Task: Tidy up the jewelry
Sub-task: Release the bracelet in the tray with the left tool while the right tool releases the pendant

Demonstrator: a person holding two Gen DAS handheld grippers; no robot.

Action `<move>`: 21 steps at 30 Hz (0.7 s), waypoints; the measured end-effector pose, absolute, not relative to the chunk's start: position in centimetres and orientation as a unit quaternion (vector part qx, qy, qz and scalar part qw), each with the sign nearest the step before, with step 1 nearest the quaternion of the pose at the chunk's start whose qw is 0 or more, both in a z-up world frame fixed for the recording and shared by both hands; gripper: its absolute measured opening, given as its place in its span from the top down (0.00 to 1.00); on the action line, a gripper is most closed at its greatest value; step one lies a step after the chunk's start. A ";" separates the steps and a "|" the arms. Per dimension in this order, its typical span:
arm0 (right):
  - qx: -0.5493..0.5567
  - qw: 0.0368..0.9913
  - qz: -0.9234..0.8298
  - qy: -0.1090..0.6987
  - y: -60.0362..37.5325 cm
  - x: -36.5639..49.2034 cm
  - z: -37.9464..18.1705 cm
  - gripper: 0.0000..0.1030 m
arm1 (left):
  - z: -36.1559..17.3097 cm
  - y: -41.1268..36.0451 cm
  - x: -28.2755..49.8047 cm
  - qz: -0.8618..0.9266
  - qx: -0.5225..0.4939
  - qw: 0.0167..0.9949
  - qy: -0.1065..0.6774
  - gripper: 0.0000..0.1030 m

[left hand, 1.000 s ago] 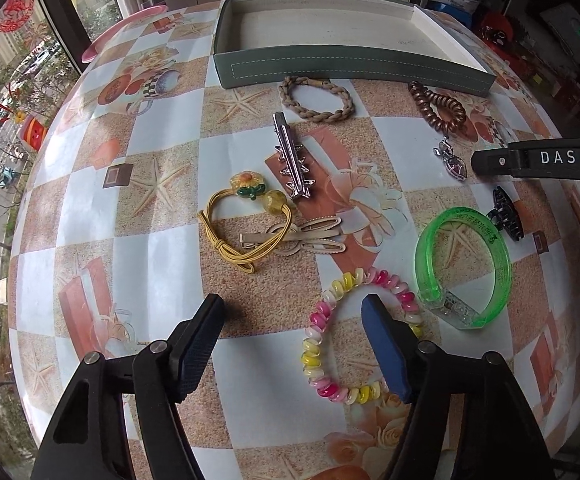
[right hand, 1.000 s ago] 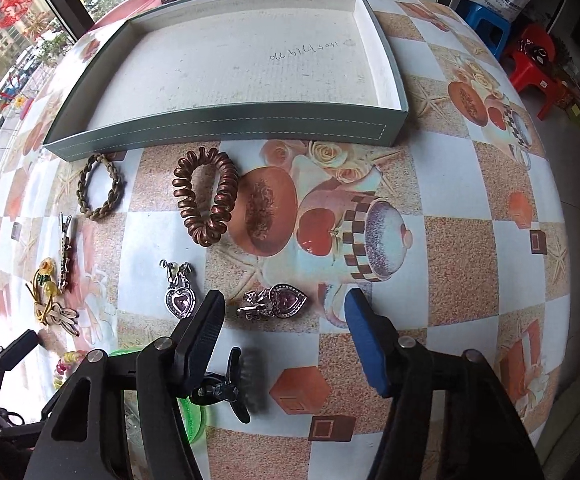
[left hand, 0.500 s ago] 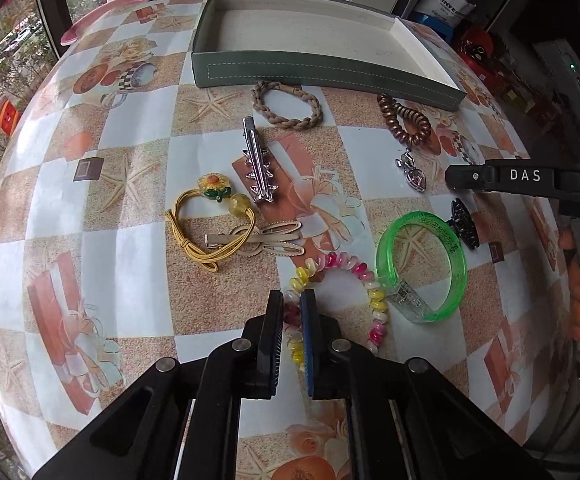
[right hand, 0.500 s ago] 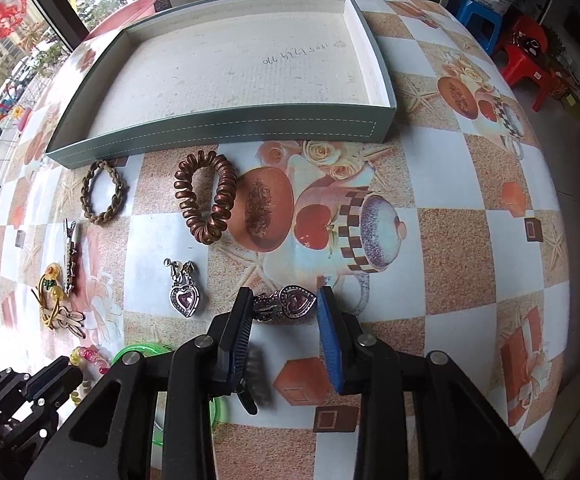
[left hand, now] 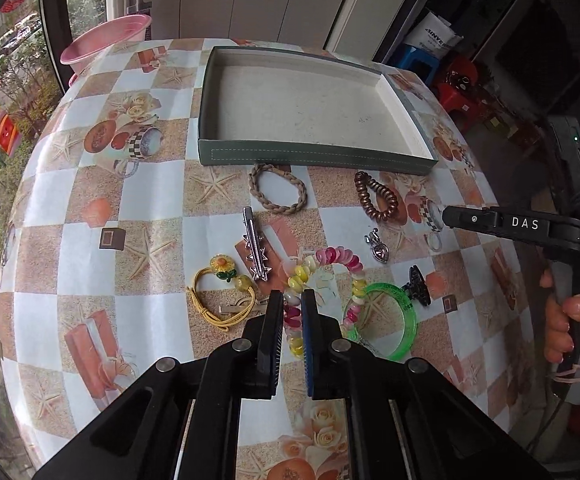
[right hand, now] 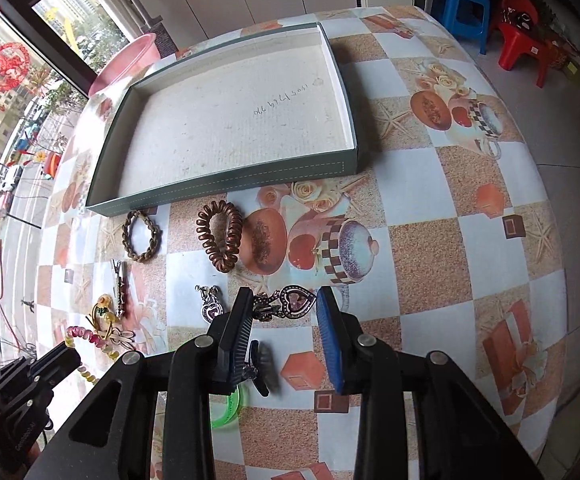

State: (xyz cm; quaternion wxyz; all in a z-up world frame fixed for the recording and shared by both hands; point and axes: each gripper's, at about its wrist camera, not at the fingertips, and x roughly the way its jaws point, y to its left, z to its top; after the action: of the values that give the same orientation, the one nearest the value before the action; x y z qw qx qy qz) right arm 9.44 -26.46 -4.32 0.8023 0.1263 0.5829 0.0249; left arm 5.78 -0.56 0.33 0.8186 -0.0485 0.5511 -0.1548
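Lifting with both claws clamped, left claw [left hand: 291,312] on the coil bracelet [left hand: 330,276], right claw [right hand: 284,320] on the heart brooch [right hand: 290,300]; next, carry to the tray [right hand: 226,188].

Left gripper [left hand: 292,312]: pointing steeply downward, jaws pinching tight on the pink-and-yellow coil bracelet [left hand: 340,258] after just closing. Right gripper [right hand: 282,312]: also angling steeply down, jaws clamping the heart-shaped clip [right hand: 290,302] between them after just closing. A hand [left hand: 570,328] is wrapping the right gripper's handle.
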 end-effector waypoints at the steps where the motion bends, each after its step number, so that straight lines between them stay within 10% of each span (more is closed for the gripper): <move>1: 0.128 0.804 0.027 0.580 -26.4 9.4 -3.8 0.66 | 0.8 -0.7 6.3 -0.156 -0.051 0.821 0.547 0.79; 21: 0.126 0.826 0.069 0.546 -26.1 22.0 0.0 0.66 | 3.5 -2.6 22.2 -0.123 -0.075 0.855 0.497 0.79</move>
State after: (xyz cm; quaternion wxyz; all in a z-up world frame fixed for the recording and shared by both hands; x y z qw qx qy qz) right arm 22.01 -26.05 0.01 0.8256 0.1257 0.5458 0.0690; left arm 22.15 -2.65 3.48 0.8554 -0.0751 0.4974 -0.1232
